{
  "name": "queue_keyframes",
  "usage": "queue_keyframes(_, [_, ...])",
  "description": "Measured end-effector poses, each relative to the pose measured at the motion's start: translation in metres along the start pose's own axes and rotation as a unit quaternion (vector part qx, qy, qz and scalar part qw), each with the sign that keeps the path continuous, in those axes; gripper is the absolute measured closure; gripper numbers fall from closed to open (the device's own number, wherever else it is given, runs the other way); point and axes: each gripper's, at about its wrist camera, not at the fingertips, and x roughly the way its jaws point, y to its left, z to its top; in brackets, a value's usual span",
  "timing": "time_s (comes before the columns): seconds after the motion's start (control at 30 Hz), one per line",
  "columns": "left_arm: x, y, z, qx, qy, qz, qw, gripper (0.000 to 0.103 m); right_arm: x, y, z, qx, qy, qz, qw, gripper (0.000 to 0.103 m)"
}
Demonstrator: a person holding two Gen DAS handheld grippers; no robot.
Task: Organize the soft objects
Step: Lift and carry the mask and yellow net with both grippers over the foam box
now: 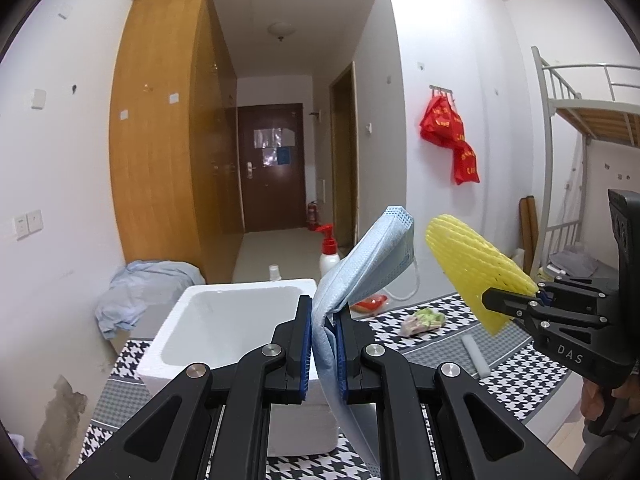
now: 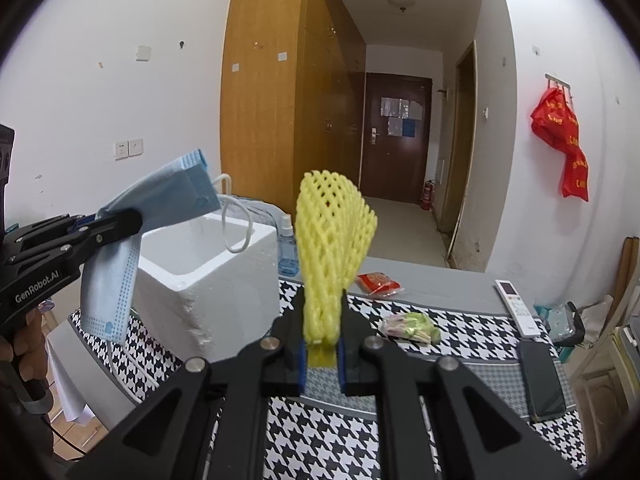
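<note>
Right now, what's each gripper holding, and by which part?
The left gripper pinches the folded blue face mask near its middle fold. The right gripper clamps the yellow foam fruit net at its lower end.

Left gripper and right gripper both clamped shut, raised side by side near foam box.

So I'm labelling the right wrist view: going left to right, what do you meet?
Left gripper with blue face mask → white foam box → yellow foam net → red packet → remote control → red bags hanging on the wall.
</note>
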Motion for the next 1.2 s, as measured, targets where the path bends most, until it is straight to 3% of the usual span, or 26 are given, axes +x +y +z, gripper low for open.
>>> queue_keyframes(0.7, [-0.003, 0.038, -0.002, -0.027, 0.006, 0.053, 0.9982, 0.092, 0.028, 0.025, 0.014, -0.024, 0.000, 0.054, 0.998, 0.089])
queue_keyframes(1.2, [0.006, 0.056, 0.004, -0.041, 0.015, 0.064, 0.9970, 0.092, 0.040, 0.041, 0.023, -0.030, -0.005, 0.087, 0.996, 0.089])
